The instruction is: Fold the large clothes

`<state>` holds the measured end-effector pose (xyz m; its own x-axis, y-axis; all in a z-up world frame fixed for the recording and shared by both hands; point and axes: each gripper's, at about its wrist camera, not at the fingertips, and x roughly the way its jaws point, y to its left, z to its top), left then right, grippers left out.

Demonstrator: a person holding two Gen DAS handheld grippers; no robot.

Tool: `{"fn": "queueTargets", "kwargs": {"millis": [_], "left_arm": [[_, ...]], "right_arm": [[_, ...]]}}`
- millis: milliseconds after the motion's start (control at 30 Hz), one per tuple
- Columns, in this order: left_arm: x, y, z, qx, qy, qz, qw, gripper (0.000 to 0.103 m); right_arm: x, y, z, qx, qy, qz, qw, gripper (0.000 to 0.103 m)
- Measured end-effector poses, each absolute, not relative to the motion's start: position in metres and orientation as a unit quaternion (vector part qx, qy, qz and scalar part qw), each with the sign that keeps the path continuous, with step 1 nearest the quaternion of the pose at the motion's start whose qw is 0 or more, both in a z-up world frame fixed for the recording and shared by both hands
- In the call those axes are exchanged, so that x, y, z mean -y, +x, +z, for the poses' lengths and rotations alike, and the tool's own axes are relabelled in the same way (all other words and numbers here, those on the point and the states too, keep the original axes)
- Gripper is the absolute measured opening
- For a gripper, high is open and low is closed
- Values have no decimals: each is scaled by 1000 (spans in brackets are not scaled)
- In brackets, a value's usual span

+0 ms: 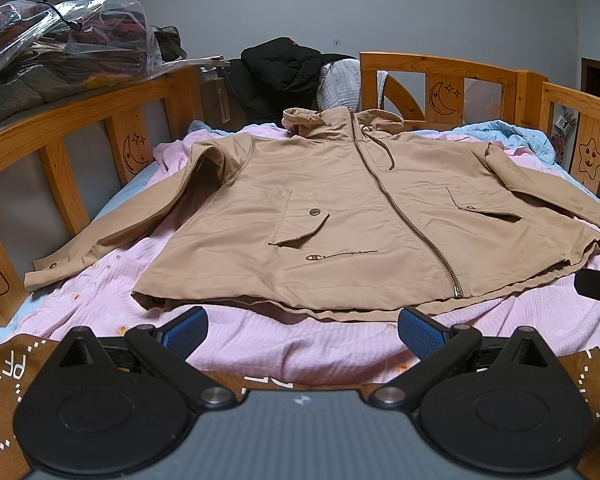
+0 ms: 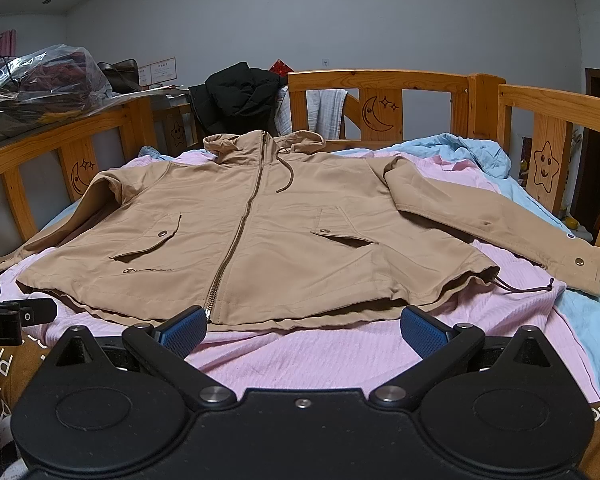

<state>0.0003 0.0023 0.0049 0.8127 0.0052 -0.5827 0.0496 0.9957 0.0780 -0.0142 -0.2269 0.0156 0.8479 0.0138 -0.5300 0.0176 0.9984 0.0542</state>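
A tan hooded jacket (image 1: 340, 216) (image 2: 268, 232) lies flat and zipped, front up, on a pink blanket (image 1: 300, 344) (image 2: 320, 352), both sleeves spread out to the sides. My left gripper (image 1: 302, 330) hovers open just short of the jacket's hem, left of the zipper end, nothing between its blue pads (image 1: 188, 330). My right gripper (image 2: 302, 330) is open too, near the hem right of the zipper end, pads (image 2: 422, 332) empty. The right gripper's tip shows at the right edge of the left wrist view, the left gripper's at the left edge of the right wrist view.
Wooden bed rails (image 1: 452, 80) (image 2: 380, 96) with moon and star carvings ring the bed. A black jacket (image 1: 284, 72) (image 2: 240, 96) hangs at the headboard. A plastic bag of clothes (image 1: 60, 48) (image 2: 40, 76) sits beyond the left rail. A blue sheet (image 2: 580, 320) lies under the blanket.
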Motion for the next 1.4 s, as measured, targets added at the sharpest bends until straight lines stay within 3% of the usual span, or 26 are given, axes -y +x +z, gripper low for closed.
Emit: {"fn": "queueTargets", "kwargs": {"millis": [433, 700, 800, 1033, 1200, 1400], "left_arm": [[-2, 0, 4, -310, 45, -11, 950, 103], [8, 34, 0, -388, 48, -12, 920, 103], [14, 60, 15, -408, 49, -50, 910, 103], [60, 109, 76, -372, 159, -123, 906, 103], [87, 139, 81, -375, 160, -151, 901, 103], [103, 174, 30, -399, 90, -184, 894, 103]], "right_arm": [[227, -14, 15, -277, 29, -2, 960, 103], [243, -7, 14, -299, 66, -42, 951, 103], [260, -4, 22, -293, 86, -78, 949, 103], [323, 4, 31, -290, 203, -139, 925, 103], [374, 8, 24, -290, 255, -262, 884, 102], [433, 15, 0, -253, 347, -326, 842, 89]]}}
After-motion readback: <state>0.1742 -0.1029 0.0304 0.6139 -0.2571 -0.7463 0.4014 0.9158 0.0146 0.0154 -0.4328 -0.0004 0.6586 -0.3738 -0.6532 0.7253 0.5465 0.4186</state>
